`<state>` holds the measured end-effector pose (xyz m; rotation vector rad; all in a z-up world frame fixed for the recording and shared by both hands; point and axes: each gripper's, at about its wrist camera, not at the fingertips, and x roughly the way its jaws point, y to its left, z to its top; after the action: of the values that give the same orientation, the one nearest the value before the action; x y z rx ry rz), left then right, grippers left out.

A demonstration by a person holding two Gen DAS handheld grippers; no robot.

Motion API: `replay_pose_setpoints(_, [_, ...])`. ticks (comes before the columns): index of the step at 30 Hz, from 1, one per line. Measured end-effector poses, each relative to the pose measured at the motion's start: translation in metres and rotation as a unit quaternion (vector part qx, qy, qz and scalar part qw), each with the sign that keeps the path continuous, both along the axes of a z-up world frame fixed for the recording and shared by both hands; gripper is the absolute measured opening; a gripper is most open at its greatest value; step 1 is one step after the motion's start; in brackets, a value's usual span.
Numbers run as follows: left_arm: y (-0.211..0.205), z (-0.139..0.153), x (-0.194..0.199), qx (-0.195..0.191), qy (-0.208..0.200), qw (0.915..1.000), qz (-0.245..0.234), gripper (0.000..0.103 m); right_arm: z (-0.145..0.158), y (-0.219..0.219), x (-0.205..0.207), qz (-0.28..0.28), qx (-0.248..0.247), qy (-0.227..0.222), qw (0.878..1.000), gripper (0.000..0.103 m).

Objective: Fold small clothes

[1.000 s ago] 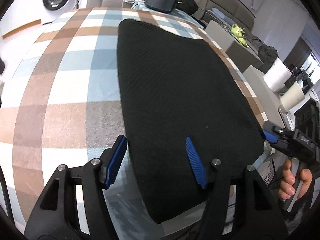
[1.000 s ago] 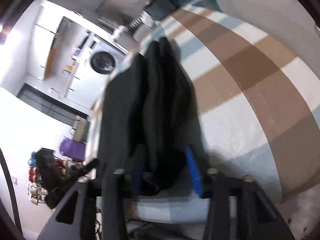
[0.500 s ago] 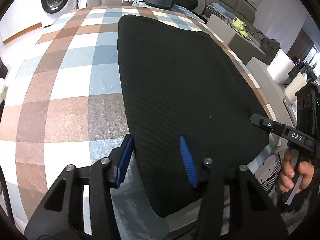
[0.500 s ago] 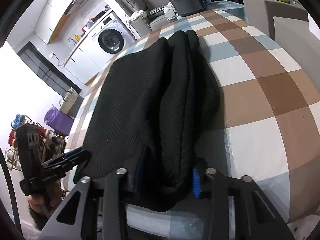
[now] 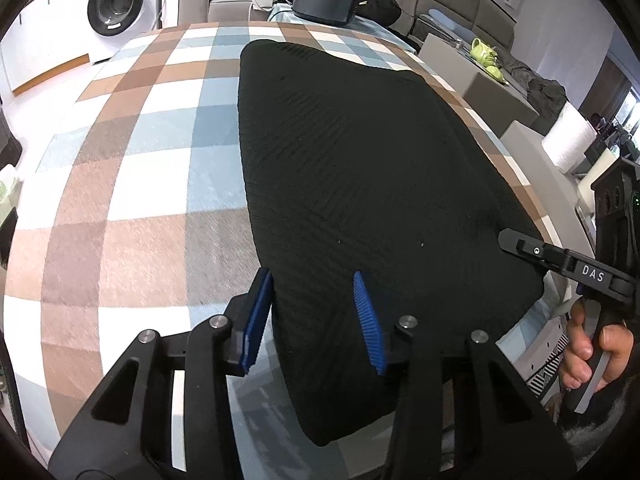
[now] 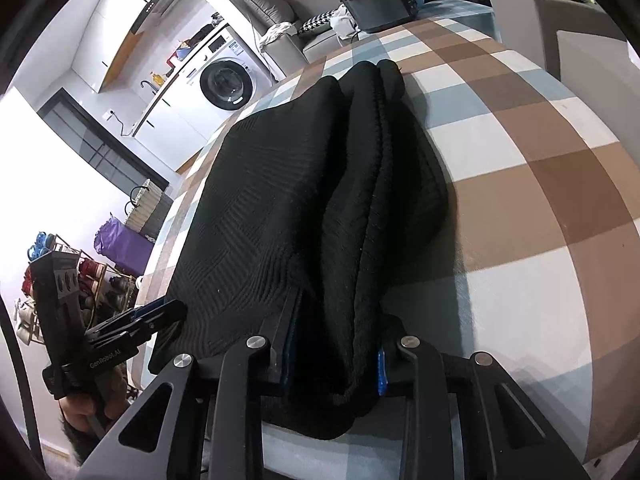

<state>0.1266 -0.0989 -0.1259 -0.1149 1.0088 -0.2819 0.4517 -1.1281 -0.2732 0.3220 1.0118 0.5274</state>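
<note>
Black knit garment (image 5: 360, 184), edge between both tools' closing jaws

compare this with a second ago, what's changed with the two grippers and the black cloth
Both grippers are closing on the near edge of the black garment. The left gripper narrowed with cloth between its pads. The right gripper swung round and pinched the bunched folds. The checkered tablecloth stayed as it was.

The left gripper (image 5: 316, 320) points down and forward, its jaws closing with black cloth between the blue pads. The right gripper (image 6: 334, 360), at the near right, is closing too, cloth bunched between its pads; a hand (image 5: 592, 354) grasps its handle.
</note>
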Motion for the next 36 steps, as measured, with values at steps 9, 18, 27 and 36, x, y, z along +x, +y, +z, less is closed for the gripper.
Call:
replay_pose_setpoints(9, [0.019, 0.003, 0.041, 0.010, -0.016, 0.9997, 0.018, 0.039, 0.001, 0.031, 0.021, 0.006, -0.009, 0.000, 1.000, 0.029])
replay_pose_setpoints(18, [0.026, 0.003, 0.093, 0.015, -0.028, 0.9991, 0.027, 0.039, 0.005, 0.060, 0.059, 0.001, -0.040, -0.015, 0.999, 0.029])
replay_pose_setpoints(27, [0.027, -0.004, 0.115, 0.024, -0.044, 0.9980, 0.040, 0.039, 0.005, 0.067, 0.071, -0.011, -0.058, -0.030, 0.998, 0.029])
replay_pose_setpoints(36, [0.044, 0.009, 0.083, 0.041, -0.070, 0.9942, 0.070, 0.055, 0.030, 0.060, 0.045, 0.004, -0.091, -0.091, 0.992, 0.068])
